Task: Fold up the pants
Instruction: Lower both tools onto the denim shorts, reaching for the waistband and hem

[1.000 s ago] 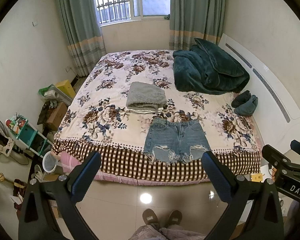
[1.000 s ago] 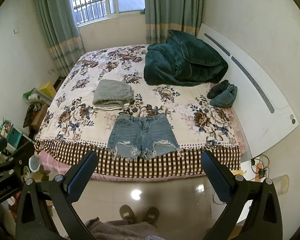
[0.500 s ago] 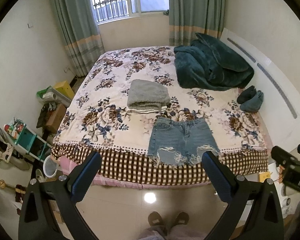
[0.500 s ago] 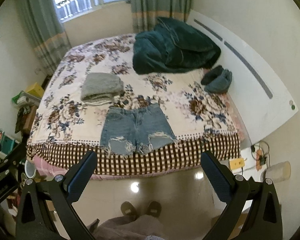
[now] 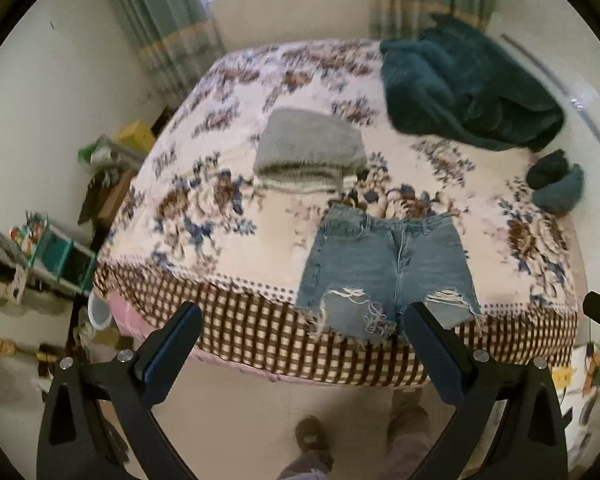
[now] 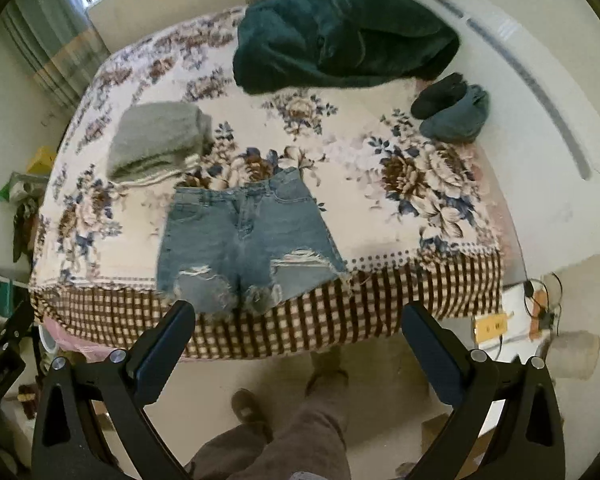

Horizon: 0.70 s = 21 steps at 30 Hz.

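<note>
Lying flat, denim shorts, no legible writing

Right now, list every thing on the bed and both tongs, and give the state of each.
denim shorts: spread flat, unfolded, frayed hems at the bed's near edge
grey sweater: folded, lying beyond the shorts
green blanket: bunched in a heap near the headboard
slippers: a pair, side by side on the bed
left tongs: open, empty
right tongs: open, empty

Shorts lie at the bed's edge, folded sweater behind them.
</note>
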{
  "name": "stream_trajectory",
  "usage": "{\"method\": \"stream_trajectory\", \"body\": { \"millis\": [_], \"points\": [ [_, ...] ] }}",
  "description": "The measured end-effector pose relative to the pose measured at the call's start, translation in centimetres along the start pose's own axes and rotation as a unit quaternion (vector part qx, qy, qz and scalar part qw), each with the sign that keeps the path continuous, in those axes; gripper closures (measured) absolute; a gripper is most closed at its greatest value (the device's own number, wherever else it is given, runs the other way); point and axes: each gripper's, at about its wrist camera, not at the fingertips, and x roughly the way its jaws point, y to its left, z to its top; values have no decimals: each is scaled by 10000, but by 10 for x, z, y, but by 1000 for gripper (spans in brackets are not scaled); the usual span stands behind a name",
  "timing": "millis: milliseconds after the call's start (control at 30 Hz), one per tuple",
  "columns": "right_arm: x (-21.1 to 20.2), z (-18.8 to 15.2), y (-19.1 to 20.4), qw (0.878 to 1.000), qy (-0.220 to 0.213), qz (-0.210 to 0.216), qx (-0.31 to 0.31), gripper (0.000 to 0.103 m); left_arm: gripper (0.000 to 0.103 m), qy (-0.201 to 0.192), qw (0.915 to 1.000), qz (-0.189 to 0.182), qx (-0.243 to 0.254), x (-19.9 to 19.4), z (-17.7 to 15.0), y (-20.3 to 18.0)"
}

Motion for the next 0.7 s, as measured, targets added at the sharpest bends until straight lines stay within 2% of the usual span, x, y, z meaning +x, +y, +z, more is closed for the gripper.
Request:
{"method": "stream_trajectory", "body": {
  "millis": [200,367,400,433,500,533,700],
  "points": [
    [136,87,-44,9962,663,327,-451,0,0,582,9968,356,-418,95,21,-70],
    [252,142,-77,9896,1145,674,-545,0,0,1090,9912,445,-599,184,25,-123],
    [273,148,-83,9880,1241,755,-531,5,0,1283,9887,367,-678,210,19,-138],
    [297,153,-88,9854,1368,874,-505,15,0,1434,9865,295,-738,227,13,-150],
    [350,163,-98,9786,1723,1016,-487,29,0,1754,9812,125,-798,261,-4,-179],
    [369,165,-102,9759,1847,1062,-479,33,0,1841,9796,67,-798,271,-9,-190],
    [455,179,-114,9668,2209,1144,-575,33,0,2546,9614,-567,-878,328,-65,-282]
  ]
}}
